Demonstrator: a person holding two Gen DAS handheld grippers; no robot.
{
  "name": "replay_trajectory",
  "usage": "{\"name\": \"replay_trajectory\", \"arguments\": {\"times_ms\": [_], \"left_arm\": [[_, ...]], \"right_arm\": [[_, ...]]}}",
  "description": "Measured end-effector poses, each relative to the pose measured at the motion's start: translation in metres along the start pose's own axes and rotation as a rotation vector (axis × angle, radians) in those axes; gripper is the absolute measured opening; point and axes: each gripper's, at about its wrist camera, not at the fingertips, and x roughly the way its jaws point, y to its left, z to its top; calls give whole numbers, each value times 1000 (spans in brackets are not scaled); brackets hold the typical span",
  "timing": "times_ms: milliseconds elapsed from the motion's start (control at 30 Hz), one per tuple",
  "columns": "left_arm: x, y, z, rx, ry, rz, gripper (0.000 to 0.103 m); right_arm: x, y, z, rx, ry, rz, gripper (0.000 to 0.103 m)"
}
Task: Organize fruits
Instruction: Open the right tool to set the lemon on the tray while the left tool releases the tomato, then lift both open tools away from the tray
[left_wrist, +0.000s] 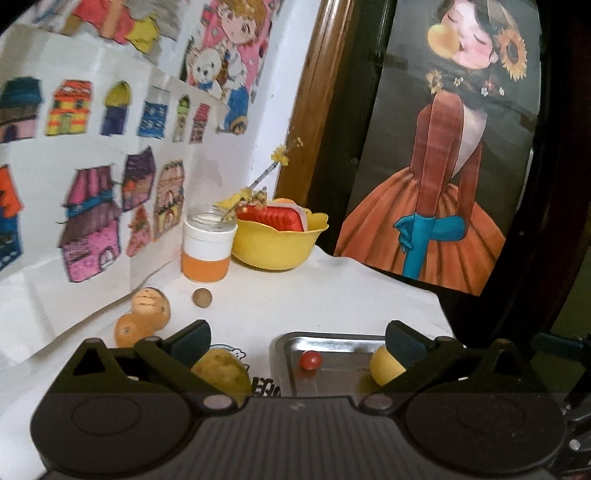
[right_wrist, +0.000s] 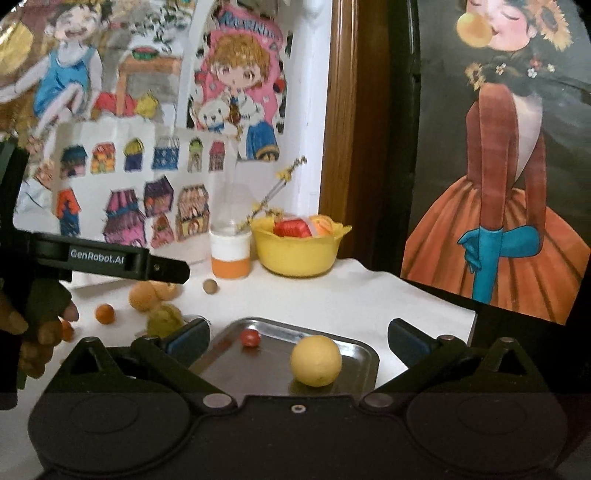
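Nearest the left wrist camera, the left tool (left_wrist: 297, 341) hung with its two fingers spread wide and nothing between them; a yellowish-brown fruit (left_wrist: 221, 373) lay just behind its left finger, partly hidden; the steel tray (left_wrist: 332, 338) sat below and ahead of the right finger, carrying a small red cherry tomato (left_wrist: 310, 360) and a yellow lemon (left_wrist: 384, 365) half covered by that finger. Beyond, on the white-covered desk (left_wrist: 332, 291), two orange fruits (left_wrist: 146, 317) touched one another near the drawings, with a small brown ball (left_wrist: 202, 297) just beside them; farther back stood a white and orange jar (left_wrist: 207, 245) holding a yellow flower sprig, and next to it a yellow bowl (left_wrist: 275, 242) with red and orange things inside.

From the right wrist camera, the right tool (right_wrist: 299, 338) was likewise spread and empty, hovering over the tray (right_wrist: 364, 363); the lemon (right_wrist: 316, 360) rested near the tray's front, the tomato (right_wrist: 250, 338) towards its back, well apart; a greenish fruit (right_wrist: 164, 319) and a small orange fruit (right_wrist: 105, 314) lay left of the tray; the left tool, held by a hand (right_wrist: 40, 317), reached in from the left above them.
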Motion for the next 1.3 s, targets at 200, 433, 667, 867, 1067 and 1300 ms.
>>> {"name": "replay_trajectory", "arguments": {"times_ms": [200, 433, 667, 867, 1067, 1300], "left_arm": [[-40, 7, -4, 10, -25, 0, 103], [-82, 16, -17, 36, -41, 5, 103], [-113, 29, -37, 59, -23, 13, 103], [-132, 46, -58, 52, 18, 26, 103], [-140, 72, -78, 5, 78, 58, 103], [-145, 107, -89, -8, 121, 114, 103]], "right_arm": [[-33, 17, -3, 11, -29, 5, 102], [-61, 41, -15, 38, -1, 10, 102], [-86, 71, -27, 24, 46, 19, 102], [-93, 99, -39, 22, 117, 21, 102], [-94, 130, -56, 41, 165, 14, 102], [-86, 167, -65, 47, 215, 45, 102]]}}
